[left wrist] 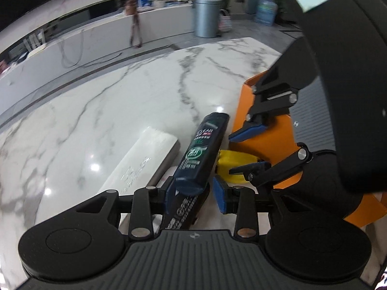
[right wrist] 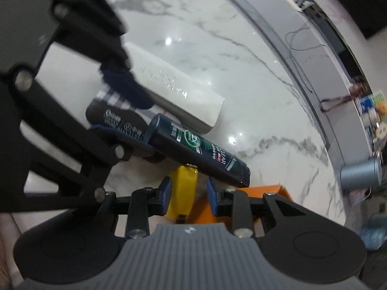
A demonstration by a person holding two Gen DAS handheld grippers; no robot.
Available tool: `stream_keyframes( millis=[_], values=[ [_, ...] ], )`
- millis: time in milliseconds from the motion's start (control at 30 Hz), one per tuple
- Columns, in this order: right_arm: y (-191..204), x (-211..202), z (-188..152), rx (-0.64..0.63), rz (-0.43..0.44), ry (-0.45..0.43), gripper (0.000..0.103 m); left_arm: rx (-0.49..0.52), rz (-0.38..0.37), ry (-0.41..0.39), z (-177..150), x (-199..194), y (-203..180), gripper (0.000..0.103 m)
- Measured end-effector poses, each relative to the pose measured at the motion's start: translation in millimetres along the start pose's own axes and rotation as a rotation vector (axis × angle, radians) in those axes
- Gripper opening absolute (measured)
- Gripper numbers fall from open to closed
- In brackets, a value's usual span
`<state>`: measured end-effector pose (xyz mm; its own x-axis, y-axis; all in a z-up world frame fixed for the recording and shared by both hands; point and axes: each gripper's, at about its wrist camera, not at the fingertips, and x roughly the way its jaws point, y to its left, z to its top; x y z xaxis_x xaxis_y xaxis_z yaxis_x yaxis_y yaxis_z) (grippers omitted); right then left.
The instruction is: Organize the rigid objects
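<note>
Both grippers are crowding in over the marble table (left wrist: 116, 111). The left gripper (left wrist: 196, 197) is straddling the dark bottle (left wrist: 202, 149), jaws partly open, with the left pad touching its cap end and the right pad standing clear. The bottle is lying on the table beside a white box (left wrist: 145, 162). The right gripper (right wrist: 186, 194) is hanging over the yellow object (right wrist: 183, 191), jaws ajar around it, with the left pad touching it. An orange tray (left wrist: 263, 142) is sitting just beside them.
</note>
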<state>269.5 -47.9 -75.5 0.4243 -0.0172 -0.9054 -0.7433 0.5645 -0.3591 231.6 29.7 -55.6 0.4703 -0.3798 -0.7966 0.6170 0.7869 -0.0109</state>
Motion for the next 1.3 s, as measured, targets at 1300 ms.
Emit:
stream_keyframes(
  millis=[1300],
  values=[
    [3, -4, -10, -0.138, 0.097, -0.013, 0.003, 0.187, 0.092, 0.073, -30, -2, -12, 0.043]
  ],
)
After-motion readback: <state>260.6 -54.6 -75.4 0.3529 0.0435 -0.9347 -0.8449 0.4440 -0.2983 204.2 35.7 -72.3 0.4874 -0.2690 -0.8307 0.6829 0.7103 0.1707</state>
